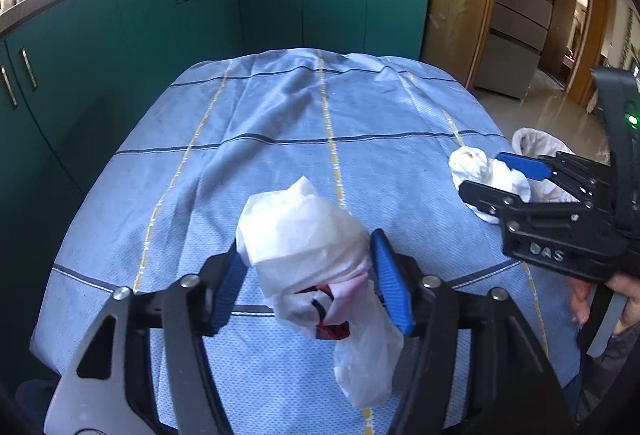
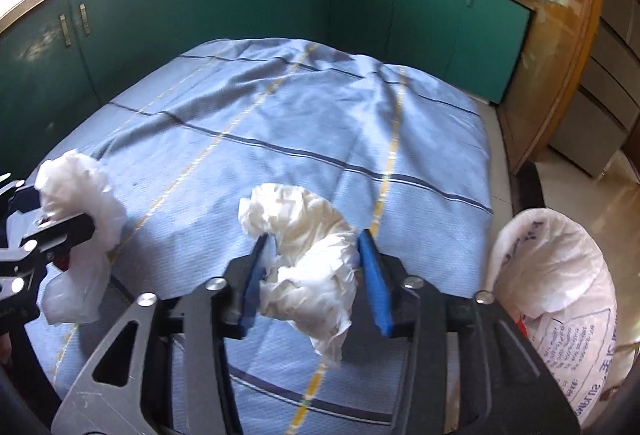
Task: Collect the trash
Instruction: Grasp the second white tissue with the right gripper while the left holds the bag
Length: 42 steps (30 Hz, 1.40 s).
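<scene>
Two wads sit between blue pads above the blue cloth [image 1: 280, 123]: the left gripper [image 1: 310, 275] around a plastic-wrapped bundle [image 1: 308, 247], the right gripper [image 2: 310, 263] around crumpled tissue [image 2: 308, 235]. Whether either pair of pads presses its wad is hard to tell. The white sack [image 2: 556, 275] is cut off at the right edge.

A crumpled white tissue-and-plastic wad [image 1: 304, 255] sits on the blue striped tablecloth [image 1: 280, 123] at six o'clock. A second crumpled white paper wad [image 1: 480, 171] lies at three o'clock, near the cloth's edge. Beyond that edge stands a white woven sack [image 2: 560, 275], with teal kitchen cabinets [image 1: 200, 11] behind at twelve.
</scene>
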Available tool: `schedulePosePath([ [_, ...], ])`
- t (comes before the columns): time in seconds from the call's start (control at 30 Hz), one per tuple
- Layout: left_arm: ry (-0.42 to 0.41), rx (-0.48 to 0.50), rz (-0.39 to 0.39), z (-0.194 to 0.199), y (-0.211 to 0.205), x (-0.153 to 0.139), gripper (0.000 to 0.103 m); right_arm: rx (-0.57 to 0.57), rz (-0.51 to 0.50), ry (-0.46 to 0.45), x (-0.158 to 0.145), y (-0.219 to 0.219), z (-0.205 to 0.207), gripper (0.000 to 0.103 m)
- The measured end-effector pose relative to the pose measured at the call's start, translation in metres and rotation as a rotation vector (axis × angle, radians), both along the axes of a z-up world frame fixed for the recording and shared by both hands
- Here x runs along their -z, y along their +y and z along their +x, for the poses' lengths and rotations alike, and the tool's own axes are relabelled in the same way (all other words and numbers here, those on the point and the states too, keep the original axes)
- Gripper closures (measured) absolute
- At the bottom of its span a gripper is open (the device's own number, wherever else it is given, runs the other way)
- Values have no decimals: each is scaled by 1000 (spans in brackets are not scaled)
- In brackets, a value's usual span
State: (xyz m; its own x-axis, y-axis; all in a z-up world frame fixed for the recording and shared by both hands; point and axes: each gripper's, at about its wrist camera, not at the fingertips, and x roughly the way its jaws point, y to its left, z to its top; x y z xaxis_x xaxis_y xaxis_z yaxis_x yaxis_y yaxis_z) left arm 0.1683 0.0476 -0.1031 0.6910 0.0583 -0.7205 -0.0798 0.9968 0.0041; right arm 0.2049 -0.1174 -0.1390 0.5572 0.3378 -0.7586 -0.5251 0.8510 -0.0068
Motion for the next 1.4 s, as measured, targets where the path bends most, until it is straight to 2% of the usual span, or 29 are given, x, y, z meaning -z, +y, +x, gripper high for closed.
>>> schedulePosePath([
  [0.03, 3, -7, 0, 1, 2, 1, 39, -11, 9, -1, -1, 1, -2, 42],
  [0.13, 9, -14, 7, 1, 4, 2, 37, -23, 36, -19, -5, 0, -5, 34],
  [0.33, 24, 3, 13, 1, 0, 5, 33, 16, 113, 3, -6, -7, 1, 28],
  [0.57, 38, 15, 14, -1, -4, 7, 29, 61, 132, 12, -3, -9, 7, 27],
  [0.67, 40, 15, 14, -1, -5, 7, 29, 67, 124, 10, -2, -7, 7, 22],
  [1.13, 55, -4, 7, 1, 1, 11, 28, -13, 60, 17, 4, 8, 0, 22],
  [1.3, 66, 5, 5, 1, -2, 15, 28, -25, 89, 3, -1, 3, -1, 22],
  [1.4, 73, 25, 16, 0, -8, 17, 33, 14, 95, -25, -3, 0, 1, 21],
])
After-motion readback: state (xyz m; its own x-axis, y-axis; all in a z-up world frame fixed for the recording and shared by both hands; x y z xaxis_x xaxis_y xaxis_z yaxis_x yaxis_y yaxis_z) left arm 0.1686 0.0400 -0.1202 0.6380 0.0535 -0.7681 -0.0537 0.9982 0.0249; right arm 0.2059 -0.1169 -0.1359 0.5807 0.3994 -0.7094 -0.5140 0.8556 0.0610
